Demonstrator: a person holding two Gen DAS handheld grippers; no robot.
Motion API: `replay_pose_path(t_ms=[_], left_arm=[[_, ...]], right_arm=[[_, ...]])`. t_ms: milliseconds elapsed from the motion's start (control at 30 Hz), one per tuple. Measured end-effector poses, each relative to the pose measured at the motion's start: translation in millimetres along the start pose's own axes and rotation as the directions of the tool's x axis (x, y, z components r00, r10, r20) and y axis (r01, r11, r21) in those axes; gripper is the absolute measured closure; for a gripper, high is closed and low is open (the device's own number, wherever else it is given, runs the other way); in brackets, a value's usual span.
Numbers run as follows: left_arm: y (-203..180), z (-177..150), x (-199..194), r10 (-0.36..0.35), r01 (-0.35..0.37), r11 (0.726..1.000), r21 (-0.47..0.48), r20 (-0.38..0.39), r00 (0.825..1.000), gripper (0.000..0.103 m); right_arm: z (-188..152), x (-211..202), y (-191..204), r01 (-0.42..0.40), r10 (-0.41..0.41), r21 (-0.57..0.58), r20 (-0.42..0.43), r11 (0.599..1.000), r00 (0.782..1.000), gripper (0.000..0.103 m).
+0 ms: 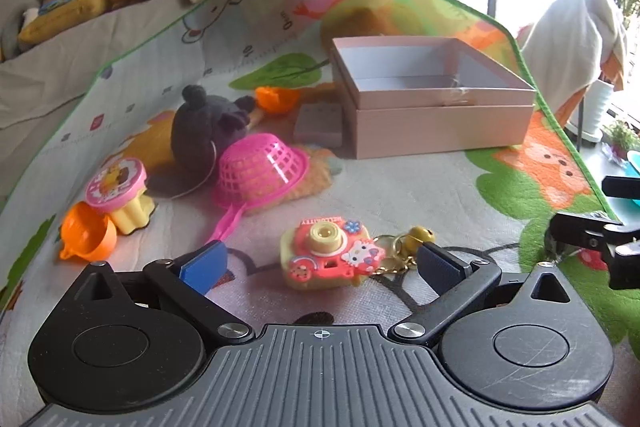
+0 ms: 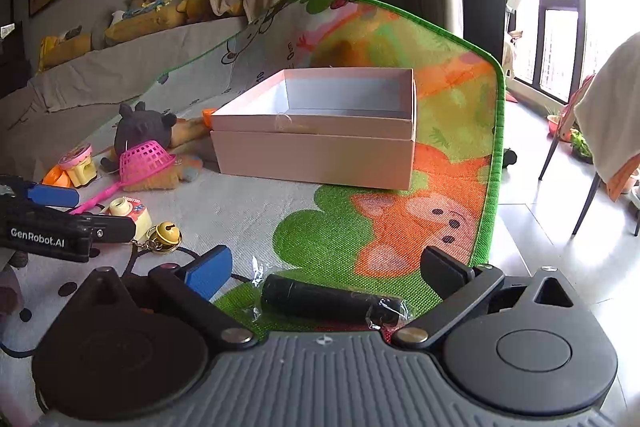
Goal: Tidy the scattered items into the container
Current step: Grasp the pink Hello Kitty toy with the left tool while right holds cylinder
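A pink open box stands on the play mat, far right of centre. My left gripper is open, low over the mat. A yellow-and-pink toy camera keychain with a gold bell lies between its fingers, with a gap on each side. My right gripper is open too. A black cylinder in clear wrap lies on the mat between its fingers, untouched. The box is straight ahead of it, with nothing visible inside.
Left of the box lie a pink mesh strainer, a dark grey plush, a pink-lidded yellow toy, two orange cups and a small grey box. Tiled floor and chair legs border the mat's right edge.
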State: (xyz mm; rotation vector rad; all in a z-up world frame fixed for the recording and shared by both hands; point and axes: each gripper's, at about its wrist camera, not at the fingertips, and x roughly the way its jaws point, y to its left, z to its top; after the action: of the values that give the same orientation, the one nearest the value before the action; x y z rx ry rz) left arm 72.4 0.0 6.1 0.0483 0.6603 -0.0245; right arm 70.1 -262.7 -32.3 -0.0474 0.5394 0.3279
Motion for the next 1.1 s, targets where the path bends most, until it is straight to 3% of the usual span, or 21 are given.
replay_pose_path(t_ms=[100,233,267,300,467,733,933,1100], left_arm=[[7.4,2.7,5.4,-0.012,0.012,1.000,-0.029,-0.010,1.000,0.000],[2.2,1.8,12.7,-0.020,0.020,1.000,0.012,-0.023,1.000,0.001],[0.2,0.9,15.5,-0.018,0.019,1.000,0.025,-0.029,0.999,0.008],[-0.3,0.6,17.7,-0.019,0.020,0.999,0.029,-0.036,0.999,0.025],[2.2,0.3,20.7,-0.047,0.048,0.998,0.027,-0.045,0.998,0.034],[-0.2,-8.7,6.0,-0.111,0.112,0.993,0.043,-0.039,0.993,0.034],[2.2,-13.7,0.8,-0.144,0.146,0.989,0.037,-0.038,0.989,0.034],[4.6,-15.9,1.2,-0.158,0.159,0.987,0.026,-0.034,0.987,0.033]], right_arm=[[0.3,1.4,0.3,-0.003,0.003,-0.003,-0.011,1.000,1.000,0.013],[0.6,2.3,2.8,0.008,-0.008,-0.016,-0.026,1.000,1.000,0.014],[0.1,2.1,3.9,0.011,-0.012,-0.020,-0.035,1.000,0.999,0.014],[-0.5,1.9,4.9,0.014,-0.015,-0.024,-0.044,1.000,0.999,0.014],[-5.6,-3.2,13.5,0.036,-0.039,-0.049,-0.067,0.998,0.997,0.011],[-6.4,-1.3,14.7,0.125,-0.125,-0.006,-0.095,0.992,0.988,0.008],[-3.9,9.9,4.2,0.144,-0.132,0.060,-0.170,0.988,0.977,0.008],[-4.2,7.7,10.1,0.138,-0.133,0.028,-0.154,0.990,0.979,0.016]])
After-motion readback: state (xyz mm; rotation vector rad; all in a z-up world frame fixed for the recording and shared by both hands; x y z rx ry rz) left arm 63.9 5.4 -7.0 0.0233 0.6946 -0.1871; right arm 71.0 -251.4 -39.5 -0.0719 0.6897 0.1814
